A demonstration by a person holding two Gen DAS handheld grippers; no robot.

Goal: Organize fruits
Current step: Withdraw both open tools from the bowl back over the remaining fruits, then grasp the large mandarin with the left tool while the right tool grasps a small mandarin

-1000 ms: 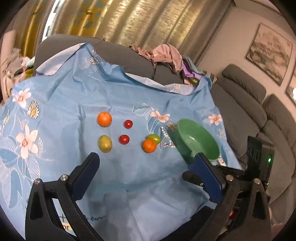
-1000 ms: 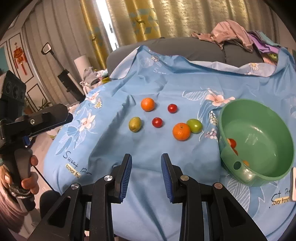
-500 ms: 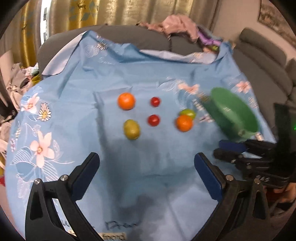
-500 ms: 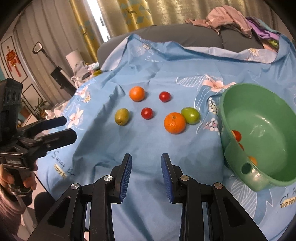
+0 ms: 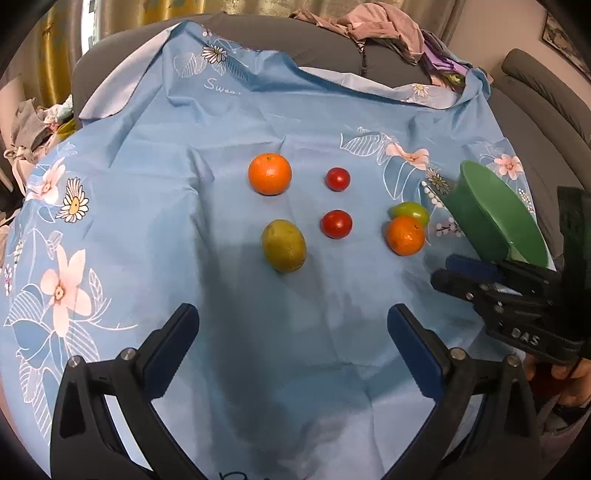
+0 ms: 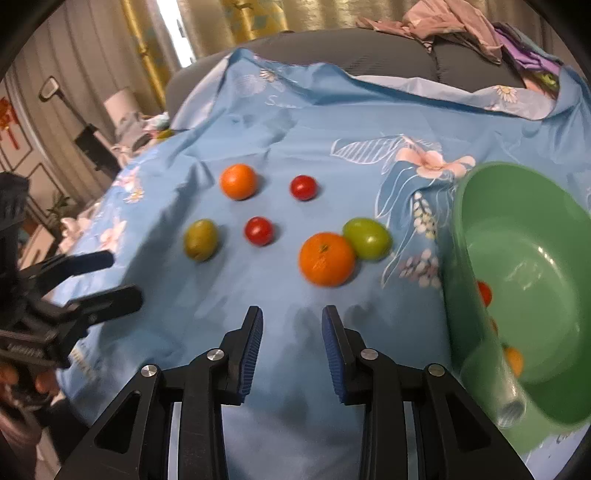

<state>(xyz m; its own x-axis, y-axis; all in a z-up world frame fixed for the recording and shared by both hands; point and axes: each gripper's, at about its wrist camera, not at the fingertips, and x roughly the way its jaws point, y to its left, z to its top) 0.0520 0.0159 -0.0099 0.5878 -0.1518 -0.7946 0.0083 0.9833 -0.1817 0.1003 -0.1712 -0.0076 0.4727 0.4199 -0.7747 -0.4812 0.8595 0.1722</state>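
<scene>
Several fruits lie on a blue floral cloth (image 5: 155, 206): a far orange (image 5: 269, 173), two red tomatoes (image 5: 337, 178) (image 5: 336, 223), a yellow-green fruit (image 5: 283, 245), a near orange (image 5: 405, 235) touching a green fruit (image 5: 410, 212). A green bowl (image 6: 524, 295) at right holds a tomato and small orange pieces. My left gripper (image 5: 291, 325) is open and empty, just short of the yellow-green fruit. My right gripper (image 6: 291, 325) is open with a narrower gap and empty, just short of the near orange (image 6: 326, 258).
The cloth covers a grey sofa (image 5: 325, 48) with a pile of clothes (image 5: 388, 26) on its back. More sofa seats (image 5: 546, 92) are at the right. Curtains and a floor fan (image 6: 88, 125) stand at the left.
Both grippers moved forward and lower toward the fruit, which now looks larger. The right gripper also moved closer to the bowl and near orange. Jaw openings are unchanged.
</scene>
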